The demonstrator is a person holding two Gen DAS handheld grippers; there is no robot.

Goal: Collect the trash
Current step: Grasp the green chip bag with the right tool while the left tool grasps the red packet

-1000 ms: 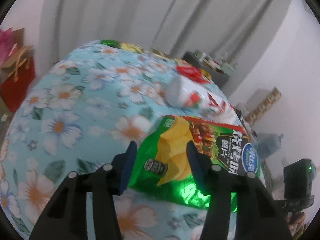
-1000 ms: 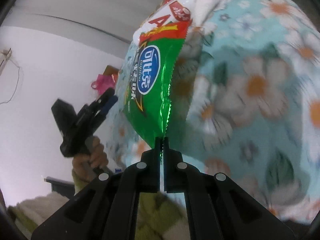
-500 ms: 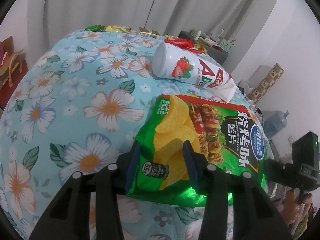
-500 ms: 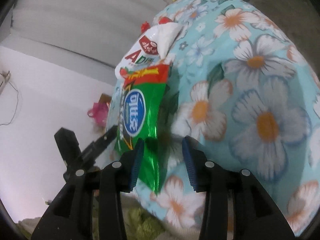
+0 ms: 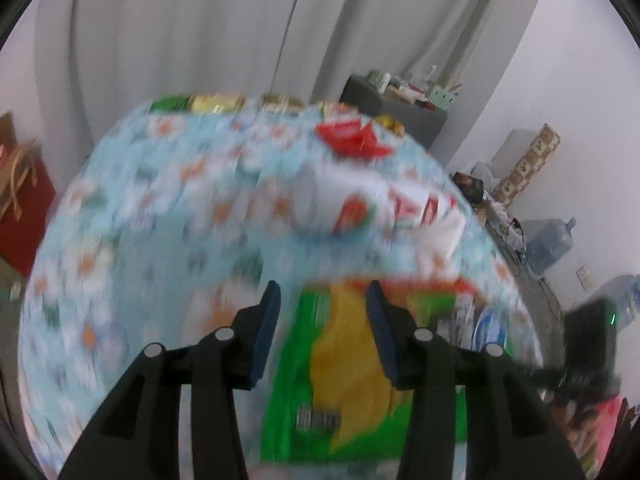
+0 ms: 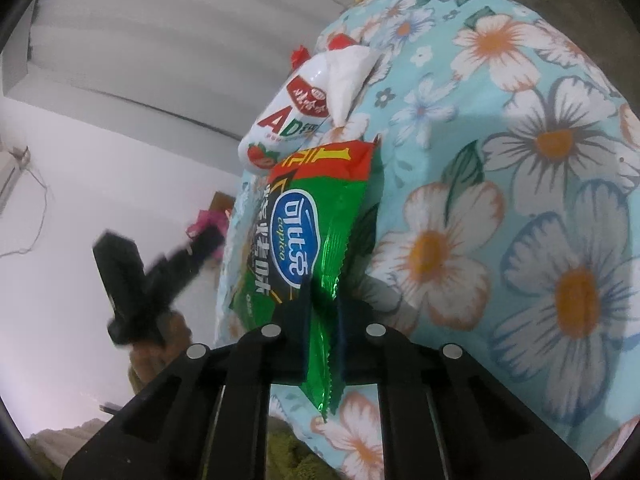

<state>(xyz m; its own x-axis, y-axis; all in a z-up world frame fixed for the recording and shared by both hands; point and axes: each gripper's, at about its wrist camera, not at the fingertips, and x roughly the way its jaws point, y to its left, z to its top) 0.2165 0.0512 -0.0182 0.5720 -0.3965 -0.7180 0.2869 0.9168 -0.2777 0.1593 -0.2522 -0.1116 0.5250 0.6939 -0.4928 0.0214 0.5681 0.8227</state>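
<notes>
while the left gripper (image 5: pixel 322 322) gapes above it, the right gripper (image 6: pixel 323 314), just closing, pinches the chip bag (image 6: pixel 316 240).

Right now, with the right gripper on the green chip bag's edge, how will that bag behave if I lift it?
The green chip bag is thin crinkled foil, so it will probably sag from the right gripper, whose jaws have just been closing on its edge. It looks flat, likely empty and light. The glossy film may slip.

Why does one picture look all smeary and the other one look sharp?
Left wrist view: the flowered tablecloth and green chip bag are streaked with motion blur. Right wrist view: sharp; the bag's printing reads clearly, its foil edge glinting. Both bulge, fisheye.
</notes>
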